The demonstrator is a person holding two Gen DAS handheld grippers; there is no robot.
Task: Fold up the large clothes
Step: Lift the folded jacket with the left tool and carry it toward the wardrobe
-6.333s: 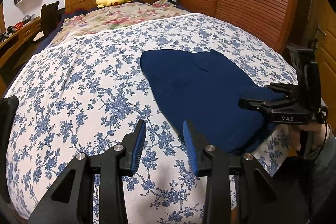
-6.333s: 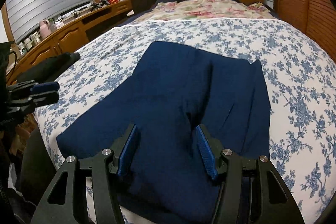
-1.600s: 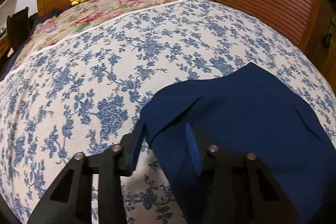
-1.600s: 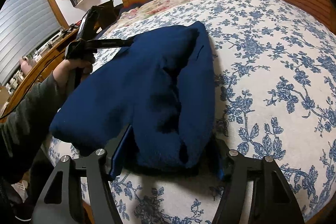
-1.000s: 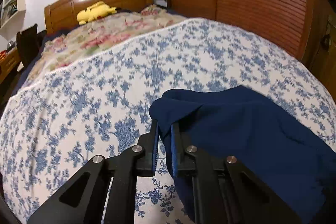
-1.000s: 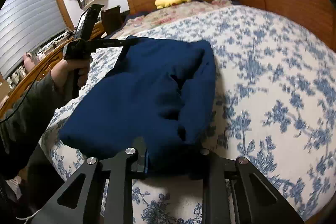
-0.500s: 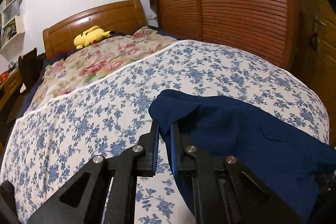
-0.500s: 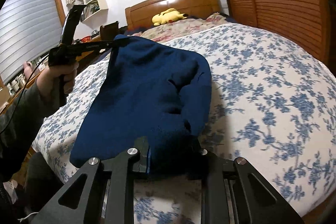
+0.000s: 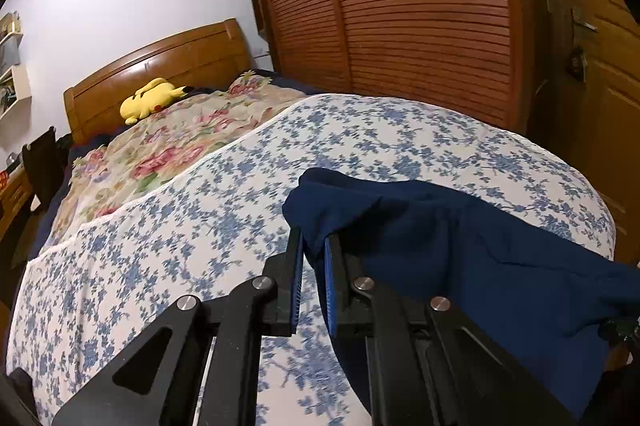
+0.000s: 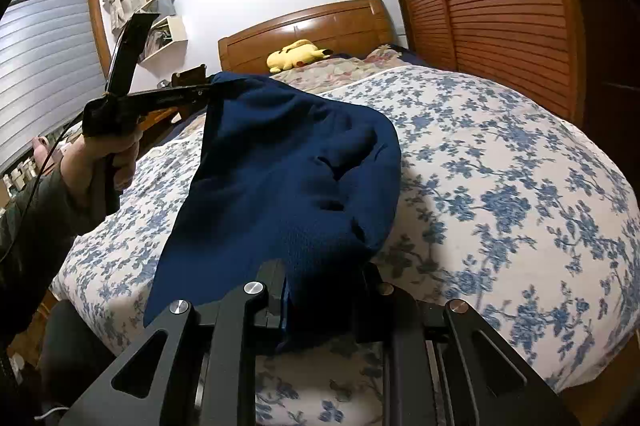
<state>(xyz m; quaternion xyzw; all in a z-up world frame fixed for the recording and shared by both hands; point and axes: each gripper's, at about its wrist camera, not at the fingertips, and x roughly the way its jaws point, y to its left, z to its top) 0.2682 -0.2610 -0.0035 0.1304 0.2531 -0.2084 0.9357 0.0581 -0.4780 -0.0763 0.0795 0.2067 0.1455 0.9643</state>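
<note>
A dark navy blue garment (image 9: 472, 250) hangs stretched between my two grippers above the bed. My left gripper (image 9: 314, 254) is shut on one corner of the cloth. It also shows in the right wrist view (image 10: 208, 90), held high at the left with the garment (image 10: 280, 178) draping down from it. My right gripper (image 10: 320, 278) is shut on the near end of the garment, whose folds hide the fingertips. The cloth sags in loose folds and its right side rests on the bedspread.
The bed has a white bedspread with blue flowers (image 9: 200, 210) and a pink floral quilt (image 9: 172, 142) near the wooden headboard (image 9: 160, 66). A yellow plush toy (image 9: 150, 100) lies at the head. Slatted wooden wardrobe doors (image 9: 400, 6) stand to the right. A desk and shelves (image 10: 160, 22) line the left wall.
Both grippers closed on the garment about a second ago and have since lifted it off the bed. The left gripper has risen highest, pulling its corner up.
</note>
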